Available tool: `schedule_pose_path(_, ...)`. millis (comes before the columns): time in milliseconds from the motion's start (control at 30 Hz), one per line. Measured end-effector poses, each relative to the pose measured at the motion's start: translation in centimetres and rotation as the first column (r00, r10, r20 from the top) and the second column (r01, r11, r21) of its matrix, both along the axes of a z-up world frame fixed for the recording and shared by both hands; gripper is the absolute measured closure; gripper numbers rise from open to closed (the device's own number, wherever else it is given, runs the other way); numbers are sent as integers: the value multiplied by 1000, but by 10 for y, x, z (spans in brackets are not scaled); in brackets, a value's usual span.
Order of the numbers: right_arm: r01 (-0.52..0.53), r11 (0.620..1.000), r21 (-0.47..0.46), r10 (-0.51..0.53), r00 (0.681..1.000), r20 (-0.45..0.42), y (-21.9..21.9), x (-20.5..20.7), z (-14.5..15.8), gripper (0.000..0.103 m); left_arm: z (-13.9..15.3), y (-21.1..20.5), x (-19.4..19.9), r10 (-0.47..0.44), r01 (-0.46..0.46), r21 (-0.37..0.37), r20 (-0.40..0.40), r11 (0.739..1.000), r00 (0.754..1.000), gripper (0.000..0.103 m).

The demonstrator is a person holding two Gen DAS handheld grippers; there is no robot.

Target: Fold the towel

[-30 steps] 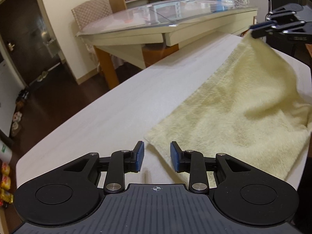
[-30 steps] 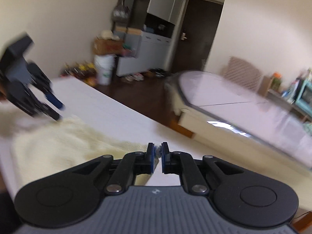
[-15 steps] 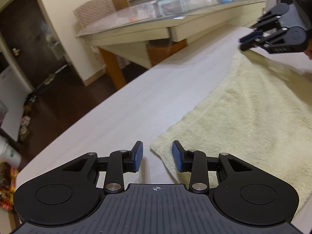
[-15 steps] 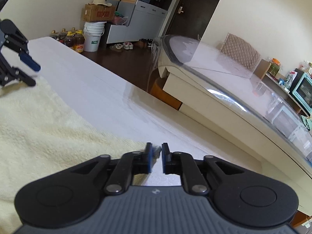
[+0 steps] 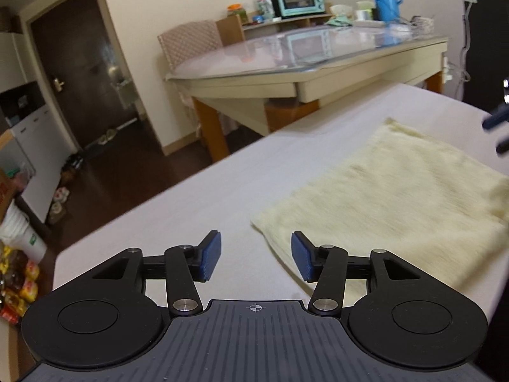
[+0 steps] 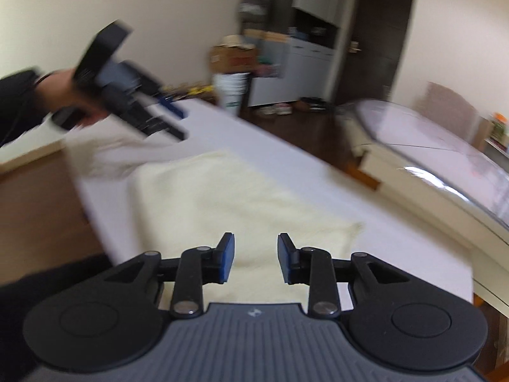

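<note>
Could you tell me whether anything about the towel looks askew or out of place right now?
Mostly tidy: the towel lies flat on the white table. Its near right edge looks bunched and uneven, though blur limits certainty.

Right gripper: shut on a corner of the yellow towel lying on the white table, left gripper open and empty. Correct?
Not quite. The right gripper is open and empty: the right wrist view shows a clear gap between its blue pads, with the yellow towel lying flat on the white table beneath. The left gripper is indeed open and empty.
</note>
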State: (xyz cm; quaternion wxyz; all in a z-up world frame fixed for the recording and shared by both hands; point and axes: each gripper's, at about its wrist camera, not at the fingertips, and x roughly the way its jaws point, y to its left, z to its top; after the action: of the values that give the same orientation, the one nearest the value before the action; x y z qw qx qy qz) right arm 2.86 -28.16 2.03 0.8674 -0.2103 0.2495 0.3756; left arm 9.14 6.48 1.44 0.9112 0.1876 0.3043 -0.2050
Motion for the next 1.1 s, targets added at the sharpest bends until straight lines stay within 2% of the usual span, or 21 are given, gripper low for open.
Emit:
schedule_pose_path(67, -46, 998, -40, 46, 999, 10, 12, -18, -6, 82, -1, -2, -15, -30, 30, -4, -12, 1000, 999, 50)
schedule_pose_path(133, -90, 987, -133, 95, 995, 33, 30, -31, -17, 83, -1, -6, -28, -71, 71, -14, -28, 997, 997, 50)
schedule_pose_path(300, -116, 955, -271, 146, 985, 91, 51, -38, -30, 83, -7, -20, -57, -206, 205, -22, -63, 978, 976, 50)
schedule_pose_path(367, -126, 945, -302, 159, 984, 85, 54, -35, -33, 84, -12, -26, -65, -260, 259, -25, -79, 966, 962, 50)
schedule_pose_path(400, -131, 943, -305, 162, 984, 80, 53, -31, -35, 88, -15, -29, -67, -277, 276, -27, -85, 961, 957, 50)
schedule_pose_path(433, -134, 943, -303, 162, 984, 70, 53, -28, -35, 98, -17, -32, -68, -295, 293, -29, -92, 956, 951, 50)
schedule_pose_path(467, -134, 945, -297, 159, 985, 62, 51, -27, -34, 98, -20, -35, -69, -311, 309, -31, -97, 951, 946, 50)
schedule_pose_path(567, -113, 977, -180, 118, 993, 16, 36, -20, -20, 99, -25, -46, -69, -342, 342, -20, -101, 940, 934, 50)
schedule_pose_path(633, -67, 997, -30, 65, 997, -49, 20, -7, -2, 99, -28, -58, -66, -365, 367, 7, -93, 930, 926, 50)
schedule_pose_path(767, 17, 988, 156, 8, 988, -154, -5, 17, 18, 99, -32, -76, -54, -387, 392, 56, -75, 918, 919, 50)
schedule_pose_path(900, 34, 979, 202, 5, 982, -187, -15, 26, 27, 99, -34, -85, -37, -357, 359, 93, -37, 929, 933, 50)
schedule_pose_path(1100, 42, 976, 213, 5, 977, -213, -19, 30, 26, 99, -25, -87, -10, -290, 284, 128, 31, 950, 956, 50)
